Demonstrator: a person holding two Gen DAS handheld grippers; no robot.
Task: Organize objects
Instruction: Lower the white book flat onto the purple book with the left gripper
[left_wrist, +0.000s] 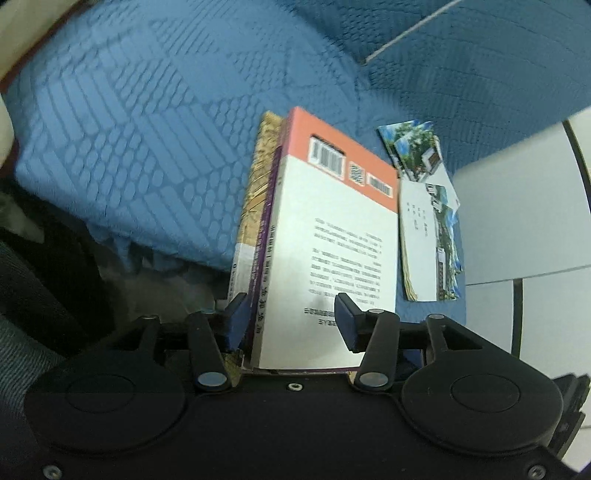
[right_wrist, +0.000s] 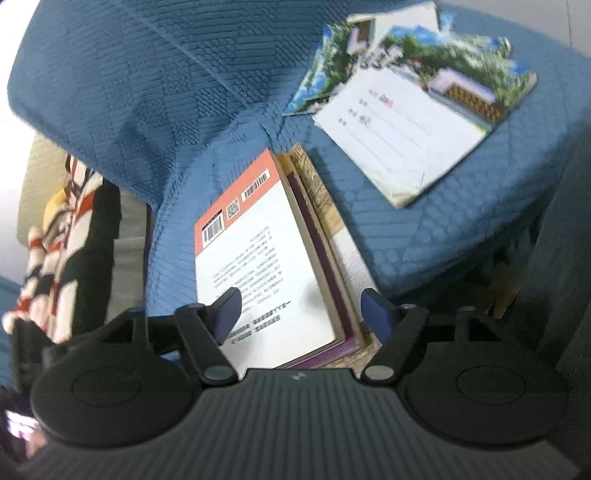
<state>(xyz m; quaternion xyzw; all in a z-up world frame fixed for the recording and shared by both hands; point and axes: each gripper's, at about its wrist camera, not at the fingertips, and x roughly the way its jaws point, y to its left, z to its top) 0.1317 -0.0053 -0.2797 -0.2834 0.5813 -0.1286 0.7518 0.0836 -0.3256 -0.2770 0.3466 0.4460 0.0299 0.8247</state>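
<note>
- We see a blue quilted bedspread (left_wrist: 147, 129) filling most of both wrist views, stitched in a pattern of stripes and scales; it covers the surface on which everything lies.
- At the right edge of the left wrist view we make out white floor tiles (left_wrist: 535, 221) beyond the edge of the cover.
- In the right wrist view a bundle of red, white and black patterned cloth (right_wrist: 62, 258) sits at the far left, beside the blue cover (too blurred for us to say what it is).
- A stack of books (left_wrist: 332, 236) lies flat on the bedspread. The top one shows its back cover, white with an orange band carrying barcodes; under it we see a purple-edged book and then one with a tan, patterned cover.
- Just beside the stack, on the same cover, lies a loose pile of picture booklets (right_wrist: 406, 110) with garden photographs and white panels of lined text, fanned unevenly.
- Our left gripper (left_wrist: 291, 317) stands partly open over the near end of the stack: one blue pad is by the spine side, the other over the white cover, and neither presses on a book.
- Our right gripper (right_wrist: 303, 314) stands wide open over the same stack, one finger above the white cover and the other past the books' edge, holding nothing.
</note>
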